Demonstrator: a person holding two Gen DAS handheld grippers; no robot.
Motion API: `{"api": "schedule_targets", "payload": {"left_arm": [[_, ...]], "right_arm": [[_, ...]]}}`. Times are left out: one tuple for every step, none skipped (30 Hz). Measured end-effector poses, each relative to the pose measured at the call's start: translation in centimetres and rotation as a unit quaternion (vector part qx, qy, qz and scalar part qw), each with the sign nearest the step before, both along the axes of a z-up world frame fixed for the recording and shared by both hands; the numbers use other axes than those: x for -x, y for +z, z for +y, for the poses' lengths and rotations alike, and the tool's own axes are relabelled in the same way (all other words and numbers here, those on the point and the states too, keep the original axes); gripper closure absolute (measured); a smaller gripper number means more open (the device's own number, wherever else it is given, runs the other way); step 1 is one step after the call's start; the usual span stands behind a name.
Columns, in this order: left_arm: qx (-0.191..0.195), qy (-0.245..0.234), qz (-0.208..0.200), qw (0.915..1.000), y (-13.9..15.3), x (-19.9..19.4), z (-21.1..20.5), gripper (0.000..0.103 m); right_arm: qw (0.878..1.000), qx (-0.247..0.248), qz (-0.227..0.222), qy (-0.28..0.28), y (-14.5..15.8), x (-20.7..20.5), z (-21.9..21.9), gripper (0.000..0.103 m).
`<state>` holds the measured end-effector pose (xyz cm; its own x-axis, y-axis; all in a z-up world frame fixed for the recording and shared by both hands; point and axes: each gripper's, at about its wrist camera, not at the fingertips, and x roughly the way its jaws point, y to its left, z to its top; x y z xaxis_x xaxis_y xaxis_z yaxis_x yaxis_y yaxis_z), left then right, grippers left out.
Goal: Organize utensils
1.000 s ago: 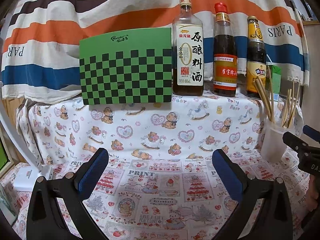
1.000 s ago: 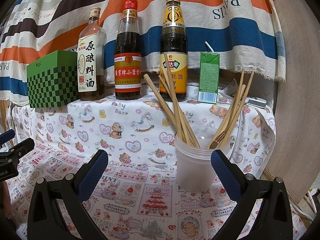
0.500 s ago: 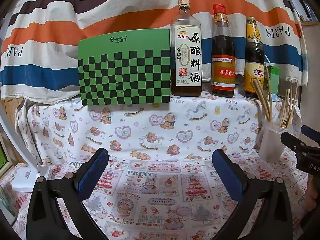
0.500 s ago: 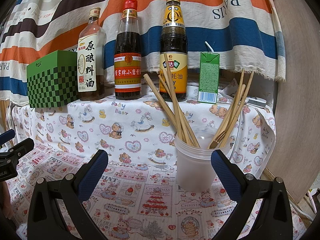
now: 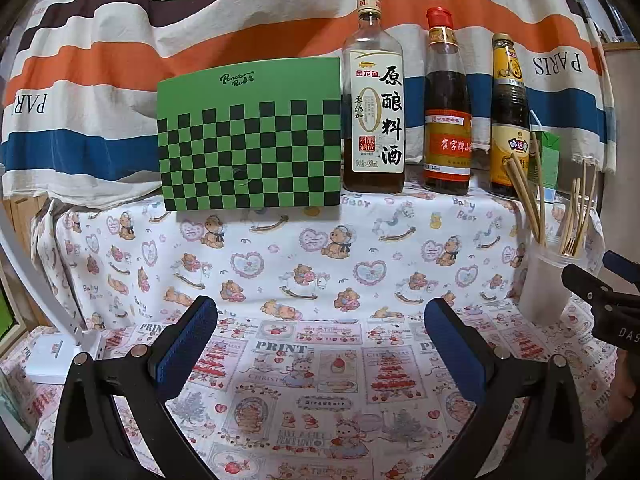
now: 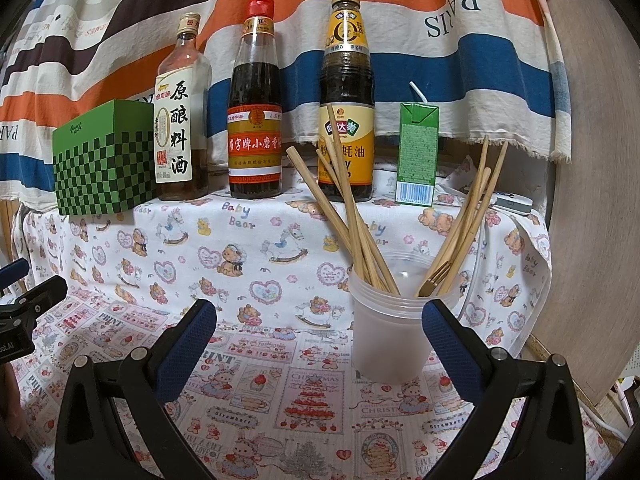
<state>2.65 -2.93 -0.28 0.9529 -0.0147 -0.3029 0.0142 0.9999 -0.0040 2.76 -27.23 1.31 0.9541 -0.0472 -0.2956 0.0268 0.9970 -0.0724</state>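
A translucent plastic cup [image 6: 390,332] stands on the printed cloth and holds several wooden chopsticks [image 6: 348,216] leaning left and wooden forks [image 6: 460,236] leaning right. My right gripper [image 6: 320,348] is open and empty, just in front of the cup, with the cup near its right finger. My left gripper [image 5: 320,348] is open and empty over bare cloth at the centre. In the left wrist view the cup [image 5: 546,280] stands at the far right, with the right gripper [image 5: 608,296] beside it.
On a raised cloth-covered shelf stand a green checkered box [image 5: 250,136], three sauce bottles [image 5: 374,112] and a green drink carton [image 6: 417,156]. A white box [image 5: 52,356] lies at the left. A wooden panel [image 6: 592,200] borders the right.
The left gripper has drifted slightly, shifting its view a little. The right gripper and the cup have not moved.
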Motion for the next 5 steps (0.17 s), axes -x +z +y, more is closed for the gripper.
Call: {"api": "schedule_targets", "payload": {"left_arm": [[0.0, 0.0, 0.0, 1.0, 0.0, -0.01, -0.02, 0.0], [0.0, 0.0, 0.0, 1.0, 0.0, -0.02, 0.0, 0.0], [0.0, 0.0, 0.0, 1.0, 0.0, 0.0, -0.01, 0.0], [0.0, -0.001, 0.0, 1.0, 0.0, -0.01, -0.01, 0.0], [0.0, -0.001, 0.001, 1.0, 0.01, 0.0, -0.03, 0.0]], "right_arm": [[1.0, 0.0, 0.0, 0.0, -0.03, -0.03, -0.06, 0.0], [1.0, -0.001, 0.0, 0.0, -0.03, -0.04, -0.07, 0.0], [1.0, -0.002, 0.0, -0.001, -0.06, 0.0, -0.1, 0.0], [1.0, -0.002, -0.001, -0.001, -0.08, 0.05, -0.14, 0.0], [1.0, -0.003, -0.001, -0.002, -0.09, 0.03, -0.17, 0.0]]}}
